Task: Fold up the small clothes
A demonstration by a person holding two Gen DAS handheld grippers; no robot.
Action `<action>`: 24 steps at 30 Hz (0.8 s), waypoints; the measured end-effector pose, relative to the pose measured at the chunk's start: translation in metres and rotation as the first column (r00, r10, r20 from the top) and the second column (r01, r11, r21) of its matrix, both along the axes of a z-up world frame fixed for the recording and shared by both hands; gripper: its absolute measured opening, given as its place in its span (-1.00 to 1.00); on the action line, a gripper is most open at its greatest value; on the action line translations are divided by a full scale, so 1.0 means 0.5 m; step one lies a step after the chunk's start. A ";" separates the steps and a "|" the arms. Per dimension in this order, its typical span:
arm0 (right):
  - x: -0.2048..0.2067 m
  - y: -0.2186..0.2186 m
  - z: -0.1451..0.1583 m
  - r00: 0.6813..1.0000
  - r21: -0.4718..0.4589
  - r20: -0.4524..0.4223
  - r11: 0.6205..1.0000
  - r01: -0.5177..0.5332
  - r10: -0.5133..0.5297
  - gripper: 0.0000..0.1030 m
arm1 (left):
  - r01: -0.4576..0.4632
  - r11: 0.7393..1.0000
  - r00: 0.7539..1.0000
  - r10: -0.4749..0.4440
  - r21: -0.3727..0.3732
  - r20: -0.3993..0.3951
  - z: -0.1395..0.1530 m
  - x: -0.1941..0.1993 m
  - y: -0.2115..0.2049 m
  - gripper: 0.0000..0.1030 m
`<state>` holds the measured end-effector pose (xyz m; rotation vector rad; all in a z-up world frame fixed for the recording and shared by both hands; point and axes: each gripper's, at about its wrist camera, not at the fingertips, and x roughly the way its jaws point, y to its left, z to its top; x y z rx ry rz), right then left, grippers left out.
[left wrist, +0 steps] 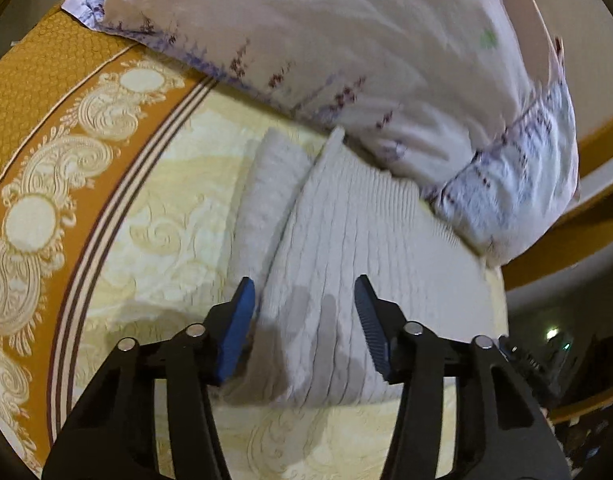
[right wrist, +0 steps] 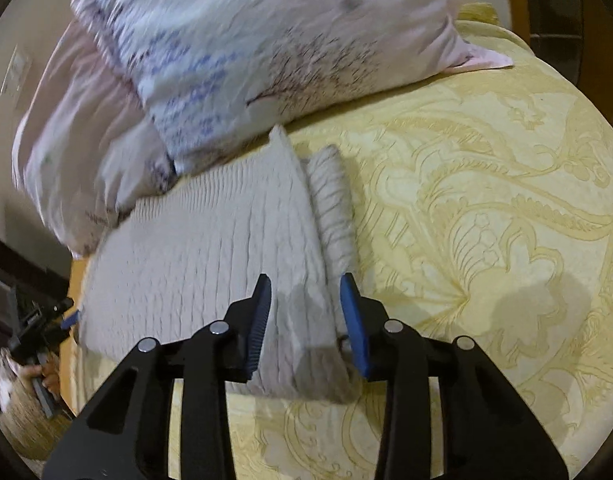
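White ribbed garment (left wrist: pixel 346 240), no readable label, between pillow (left wrist: pixel 346 40) and grippers.

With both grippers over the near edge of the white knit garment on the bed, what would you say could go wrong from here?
1. The white knit garment lies doubled; the left gripper may pinch only the top layer.
2. The right gripper straddles the folded sleeve, so a lift could undo that fold.
3. The garment's far end is tucked against the floral pillow, which may drag on it.

Parted left tool (left wrist: pixel 304 300) above white knit garment (left wrist: pixel 346 240).
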<state>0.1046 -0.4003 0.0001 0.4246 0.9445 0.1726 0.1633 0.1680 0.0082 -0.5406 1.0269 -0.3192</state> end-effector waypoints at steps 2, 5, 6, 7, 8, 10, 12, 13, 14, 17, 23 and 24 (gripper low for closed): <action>0.002 0.011 -0.006 1.000 -0.029 -0.012 0.999 -0.013 0.013 -0.31 | 0.008 1.000 1.000 -0.008 0.016 -0.005 -0.006 -0.004 -0.006 -0.06; 0.004 0.020 -0.012 1.000 -0.050 -0.019 0.999 -0.014 0.013 -0.47 | 0.006 0.999 1.000 -0.005 0.039 -0.008 -0.013 -0.008 -0.012 -0.15; 0.003 0.020 -0.010 1.000 -0.055 -0.016 0.998 -0.012 0.011 -0.58 | 0.004 0.999 1.000 -0.004 0.043 -0.011 -0.015 -0.008 -0.014 -0.26; 0.001 0.021 -0.007 1.000 -0.050 -0.010 0.999 -0.015 0.014 -0.75 | 0.004 0.999 1.000 -0.003 0.045 -0.014 -0.016 -0.008 -0.015 -0.40; -0.005 0.021 -0.001 1.000 -0.047 0.004 0.999 -0.013 0.013 -0.76 | 0.004 0.999 1.000 -0.003 0.049 -0.017 -0.017 -0.009 -0.018 -0.48; -0.014 0.022 0.010 0.999 -0.051 0.028 0.999 -0.013 0.014 -0.79 | 0.009 0.999 1.000 -0.008 0.052 -0.020 -0.019 -0.013 -0.019 -0.75; -0.027 0.022 0.024 0.999 -0.047 0.053 0.999 -0.006 0.008 -0.81 | 0.011 0.999 1.000 -0.010 0.053 -0.020 -0.019 -0.018 -0.018 -0.82; -0.033 0.020 0.031 0.998 -0.039 0.062 0.999 0.001 0.002 -0.82 | 0.013 0.999 1.000 -0.012 0.045 -0.020 -0.019 -0.022 -0.014 -0.84; -0.042 0.016 0.039 0.997 -0.023 0.075 1.000 0.011 -0.009 -0.82 | 0.013 0.999 1.000 -0.012 0.039 -0.019 -0.018 -0.025 -0.012 -0.85; -0.059 0.009 0.053 0.996 0.000 0.090 1.000 0.029 -0.029 -0.85 | 0.022 0.999 1.000 -0.022 0.027 -0.009 -0.012 -0.035 -0.005 -0.86; -0.091 0.007 0.060 0.995 0.003 0.080 0.998 0.055 -0.055 -0.86 | 0.050 0.999 0.999 -0.050 0.001 0.007 -0.001 -0.064 0.012 -0.86; -0.095 0.006 0.053 0.996 -0.005 0.062 0.998 0.063 -0.063 -0.86 | 0.053 0.999 0.999 -0.053 0.000 0.006 -0.001 -0.068 0.014 -0.86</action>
